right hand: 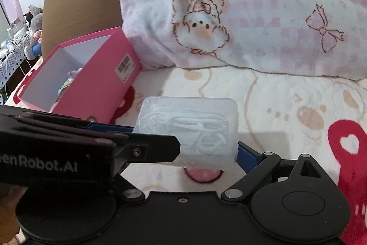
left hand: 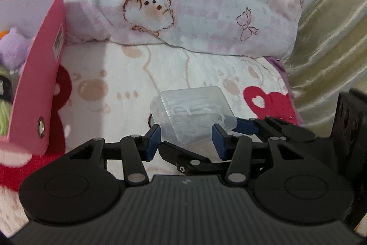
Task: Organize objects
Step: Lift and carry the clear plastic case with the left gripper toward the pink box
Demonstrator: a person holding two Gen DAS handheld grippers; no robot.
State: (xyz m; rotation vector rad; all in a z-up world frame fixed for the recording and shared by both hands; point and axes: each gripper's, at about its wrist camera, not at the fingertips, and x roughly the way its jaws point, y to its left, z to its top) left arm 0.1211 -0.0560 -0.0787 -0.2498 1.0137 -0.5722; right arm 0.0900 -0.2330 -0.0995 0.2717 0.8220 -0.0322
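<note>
Above the plush printed bedspread (right hand: 263, 102), a clear, ribbed plastic case (left hand: 192, 116) with rounded corners and white cords coiled inside sits between the blue pads of both grippers. The left gripper (left hand: 187, 139) looks clamped on its near end, though contact is hard to confirm. The right gripper (right hand: 183, 141) grips its sides. An open pink cardboard box (right hand: 91, 75) stands beside a fleecy pillow (right hand: 252, 15).

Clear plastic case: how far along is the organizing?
Done: plush toys already lie in the open pink box. In hand: the clear plastic case, lifted, gripped by the right gripper; the left gripper flanks it. Left: probably setting it into that box.
</note>
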